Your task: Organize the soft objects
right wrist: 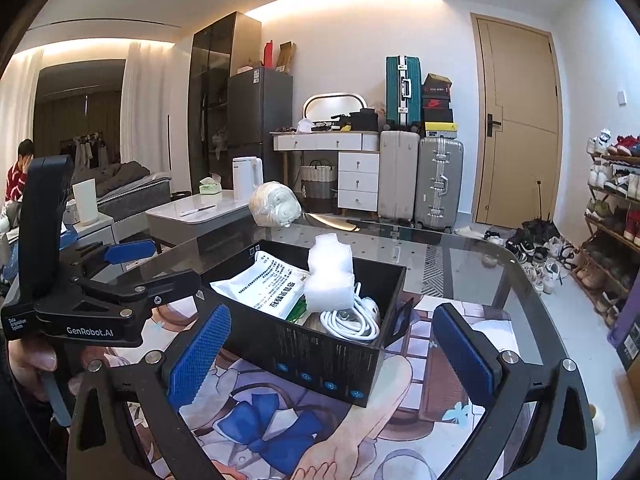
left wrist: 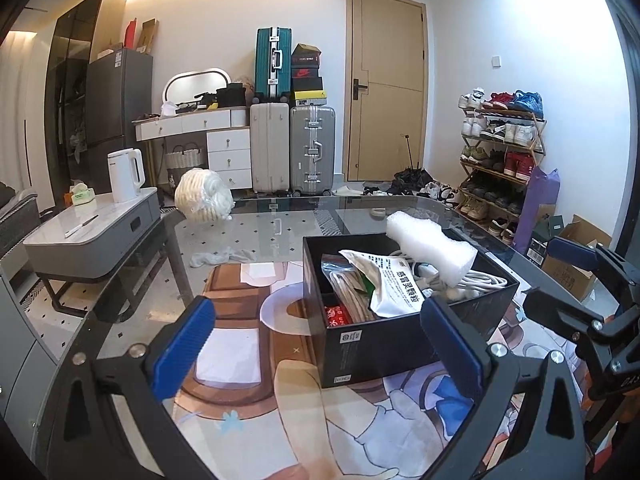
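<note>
A black open box stands on the glass table. Inside lie a white foam wrap, a white printed pouch, a coiled white cable and clear bags. A white bundle of soft wadding sits at the table's far edge. My left gripper is open in front of the box, nothing between its blue pads. My right gripper is open too, straddling the box's near corner. The left gripper's body shows at the left of the right wrist view.
A printed cartoon mat covers the glass table. A white cloth lies on the floor below. A low grey table with a kettle, suitcases, a shoe rack and a seated person surround it.
</note>
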`<action>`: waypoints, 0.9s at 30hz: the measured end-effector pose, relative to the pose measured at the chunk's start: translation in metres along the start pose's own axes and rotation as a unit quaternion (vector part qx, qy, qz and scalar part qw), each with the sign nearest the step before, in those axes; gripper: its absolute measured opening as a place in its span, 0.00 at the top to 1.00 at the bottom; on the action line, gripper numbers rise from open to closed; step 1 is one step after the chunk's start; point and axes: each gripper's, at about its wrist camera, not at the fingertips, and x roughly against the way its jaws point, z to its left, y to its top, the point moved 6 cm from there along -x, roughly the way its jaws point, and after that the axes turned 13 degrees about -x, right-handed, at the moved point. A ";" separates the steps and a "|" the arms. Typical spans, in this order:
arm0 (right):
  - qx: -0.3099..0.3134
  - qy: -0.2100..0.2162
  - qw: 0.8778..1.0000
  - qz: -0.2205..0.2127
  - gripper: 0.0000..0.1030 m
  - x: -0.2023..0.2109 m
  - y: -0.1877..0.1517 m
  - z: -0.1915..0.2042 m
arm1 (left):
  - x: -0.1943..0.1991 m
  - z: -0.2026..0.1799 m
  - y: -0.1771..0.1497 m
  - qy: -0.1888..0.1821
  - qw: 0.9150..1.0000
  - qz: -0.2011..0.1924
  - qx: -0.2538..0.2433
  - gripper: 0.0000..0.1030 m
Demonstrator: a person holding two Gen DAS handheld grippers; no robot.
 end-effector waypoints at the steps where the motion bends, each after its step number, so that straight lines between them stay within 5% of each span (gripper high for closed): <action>1: 0.001 0.001 1.000 0.000 0.00 0.001 0.000 -0.001 | 0.000 0.000 0.000 0.001 1.000 0.000 -0.001 0.00; 27: -0.008 0.004 1.000 -0.008 0.00 0.004 0.001 -0.005 | 0.004 -0.001 0.003 0.001 1.000 -0.007 0.003 0.00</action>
